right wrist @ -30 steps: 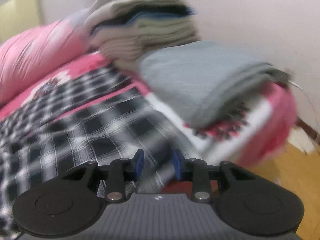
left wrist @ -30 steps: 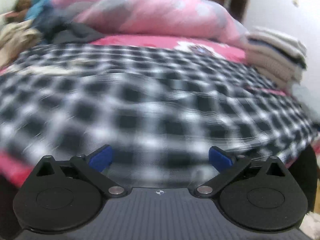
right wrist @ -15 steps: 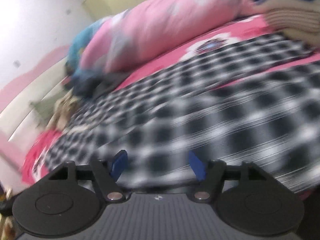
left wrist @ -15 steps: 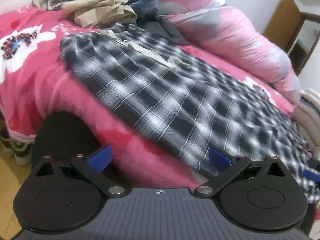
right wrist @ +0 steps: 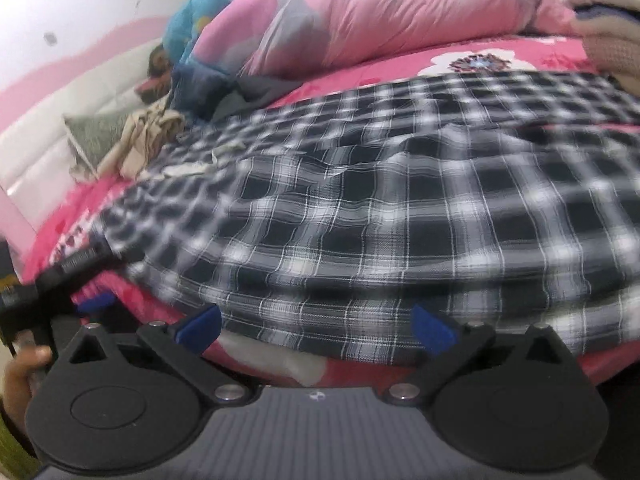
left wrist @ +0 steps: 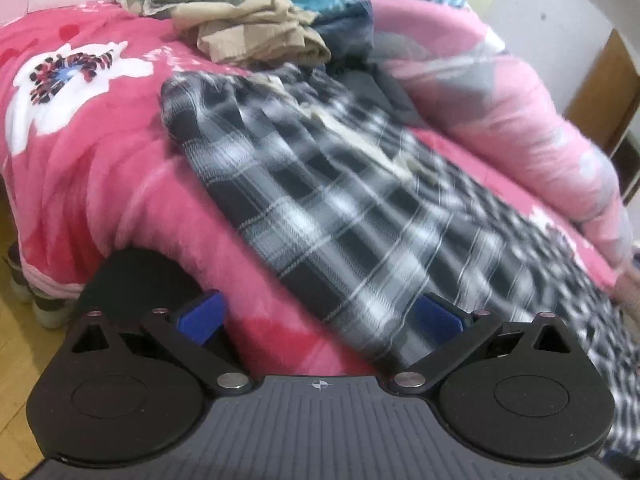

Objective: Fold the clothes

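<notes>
The plaid garment [right wrist: 400, 208] lies spread flat across the pink bed [left wrist: 92, 168], its near hem hanging just over the bed's front edge. Behind it a pink duvet [right wrist: 380, 20] is heaped along the far side, a crumpled beige garment [left wrist: 256, 32] sits near the head end, and a stack [right wrist: 608, 32] of folded clothes shows at the right edge of the right view.

A second ago the right gripper [right wrist: 316, 326] faced that stack and a grey folded piece with its jaws nearly closed. Now it has swung round to the plaid hem, and its jaws have just been opening to full width; the hem sits just ahead of and between the blue fingertips [right wrist: 200, 326], but nothing is pinched. The left gripper [left wrist: 320, 320] has also turned, from looking square across the plaid to facing its near left corner at the bed's edge. Its jaws stand wide, as they did before, with blanket and a corner of plaid in front of them, and grip nothing.

It looks as if one folded item is done and the plaid is next. Both grippers seem lined up on the near edge, ready to close on it and lift for a first fold. The frames are blurred, so exact contact with the cloth is hard to judge.
</notes>
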